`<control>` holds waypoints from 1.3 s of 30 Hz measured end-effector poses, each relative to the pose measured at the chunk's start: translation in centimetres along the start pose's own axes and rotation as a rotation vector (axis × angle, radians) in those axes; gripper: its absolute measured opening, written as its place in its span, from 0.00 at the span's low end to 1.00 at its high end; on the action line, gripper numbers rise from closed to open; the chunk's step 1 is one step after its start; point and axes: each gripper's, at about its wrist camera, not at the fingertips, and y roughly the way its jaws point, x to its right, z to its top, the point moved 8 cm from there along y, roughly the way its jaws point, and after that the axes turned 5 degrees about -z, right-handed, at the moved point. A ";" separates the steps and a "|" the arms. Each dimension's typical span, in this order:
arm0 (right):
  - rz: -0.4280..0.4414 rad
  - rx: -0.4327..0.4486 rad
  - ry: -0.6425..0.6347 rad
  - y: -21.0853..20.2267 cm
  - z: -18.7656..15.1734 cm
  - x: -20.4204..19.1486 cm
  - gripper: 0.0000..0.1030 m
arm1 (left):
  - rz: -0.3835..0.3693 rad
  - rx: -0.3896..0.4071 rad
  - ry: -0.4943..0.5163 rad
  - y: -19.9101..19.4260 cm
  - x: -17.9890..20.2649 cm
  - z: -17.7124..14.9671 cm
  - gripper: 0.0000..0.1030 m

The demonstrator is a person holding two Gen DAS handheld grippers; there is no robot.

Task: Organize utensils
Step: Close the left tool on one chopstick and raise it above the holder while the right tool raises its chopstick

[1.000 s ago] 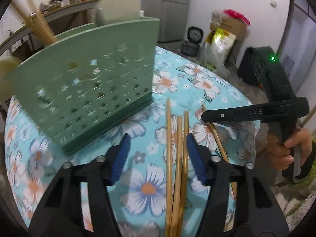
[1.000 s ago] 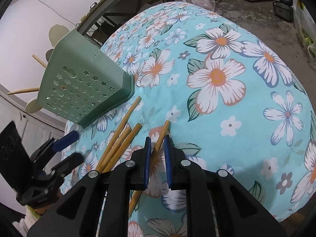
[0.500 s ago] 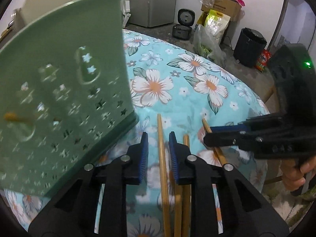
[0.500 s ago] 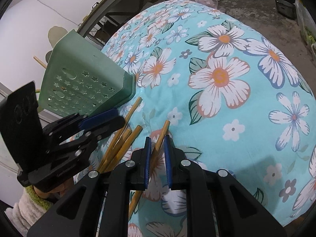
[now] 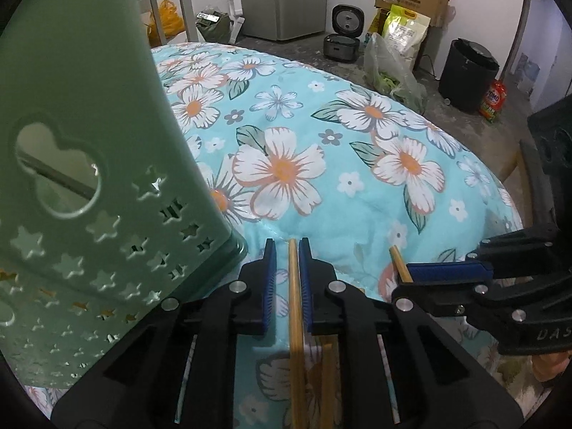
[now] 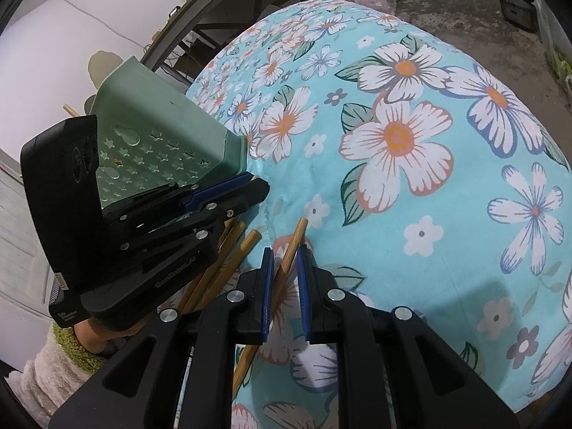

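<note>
**Both grippers on chopsticks, nothing lifted yet**

Progress: early-to-mid, as I read it. The green holder stands on the floral tabletop and already has at least one stick in it, seen poking out behind it in the right wrist view and through the cut-out in the left wrist view. How many are inside I cannot tell. Several loose chopsticks still lie on the cloth just beside the holder's base, so most of the sorting looks left to do.

Left gripper: jaws have just been closing and now stand close together around one chopstick, the leftmost of the bundle. The blue pads look pressed to it or very nearly; I judge it a grip. The stick lies flat on the cloth, tip near the holder's corner.

Right gripper: narrow gap, clamped on a separate chopstick that lies angled a little apart from the others. That one also rests on the tabletop.

Loose bundle: two or three sticks between the two grippers, partly hidden under the left gripper body.

Left to do, by my judgement: lift both held sticks, drop them into the holder, then come back for the rest.
</note>
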 end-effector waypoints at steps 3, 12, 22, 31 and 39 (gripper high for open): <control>0.006 0.001 0.006 0.0 -0.1 0.0 0.13 | 0.009 0.004 0.002 -0.1 -0.2 -0.1 0.07; 0.070 0.032 0.034 -1.3 0.3 -0.5 0.09 | 0.025 0.071 -0.014 -3.5 -0.5 0.2 0.04; 0.121 0.128 -0.038 -5.4 2.3 -4.1 0.06 | 0.026 0.248 -0.101 -14.4 -1.7 0.3 0.04; 0.142 0.230 -0.130 -9.7 3.8 -7.7 0.06 | 0.017 0.433 -0.197 -25.0 -3.9 -0.9 0.04; 0.166 0.279 -0.173 -11.7 4.5 -9.9 0.06 | 0.020 0.634 -0.215 -34.0 -4.2 0.5 0.04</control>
